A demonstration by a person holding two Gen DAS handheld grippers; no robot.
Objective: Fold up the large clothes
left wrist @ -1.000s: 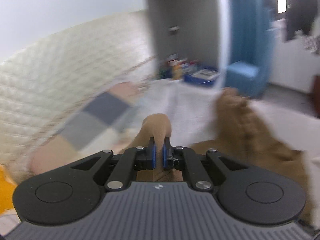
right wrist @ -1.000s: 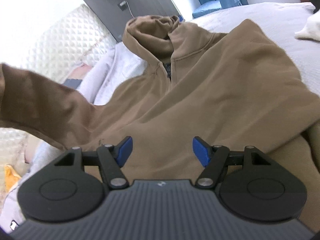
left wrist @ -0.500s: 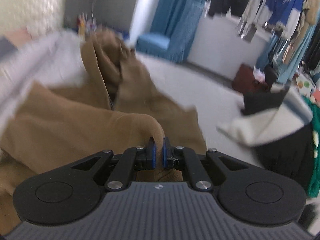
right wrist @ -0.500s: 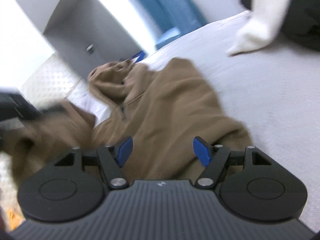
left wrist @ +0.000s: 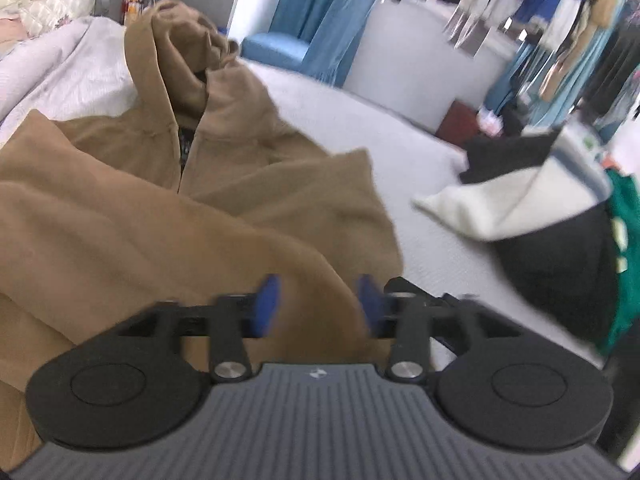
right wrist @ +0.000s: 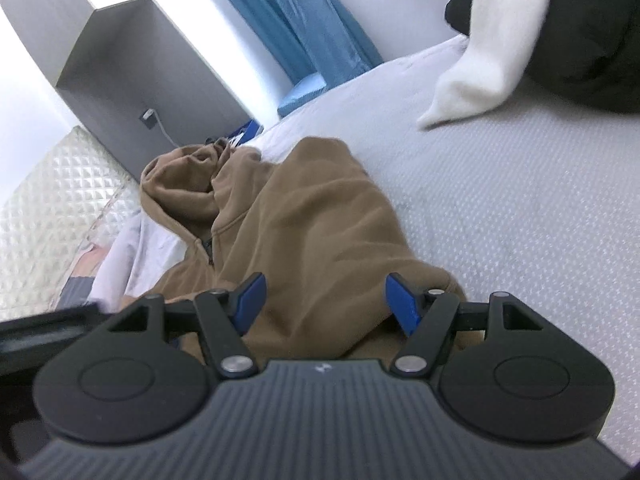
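Left gripper: our left gripper (left wrist: 318,300) points down at the brown hoodie (left wrist: 168,208); its jaws are opening, and a fold of sleeve lies between the blue pads (left wrist: 267,300), loose as far as the blur lets us judge.
Right gripper: our right gripper (right wrist: 322,302) hangs with jaws spread wide over the hoodie's (right wrist: 304,232) near edge; brown cloth sits in the gap, but we see neither pad pressing on it.
Hoodie: it lies on the grey bed (right wrist: 520,208), zip up the middle, one side folded over the body, the hood (left wrist: 176,52) bunched at the far end against a pale lilac quilt (left wrist: 60,76).
Hoodie's edge: in the right wrist view its right border runs diagonally away from us, bare mattress beside it.
Open room: we have bare bed between the hoodie and a black and white garment (left wrist: 532,216) lying well apart to the right.
Far edge: past the bed stand a blue seat (left wrist: 276,50), blue curtains (left wrist: 332,12) and a rail of hanging clothes (left wrist: 552,4), blurred.
Headboard side: a quilted cream panel (right wrist: 44,204) and a grey cabinet (right wrist: 132,64) close off the left.
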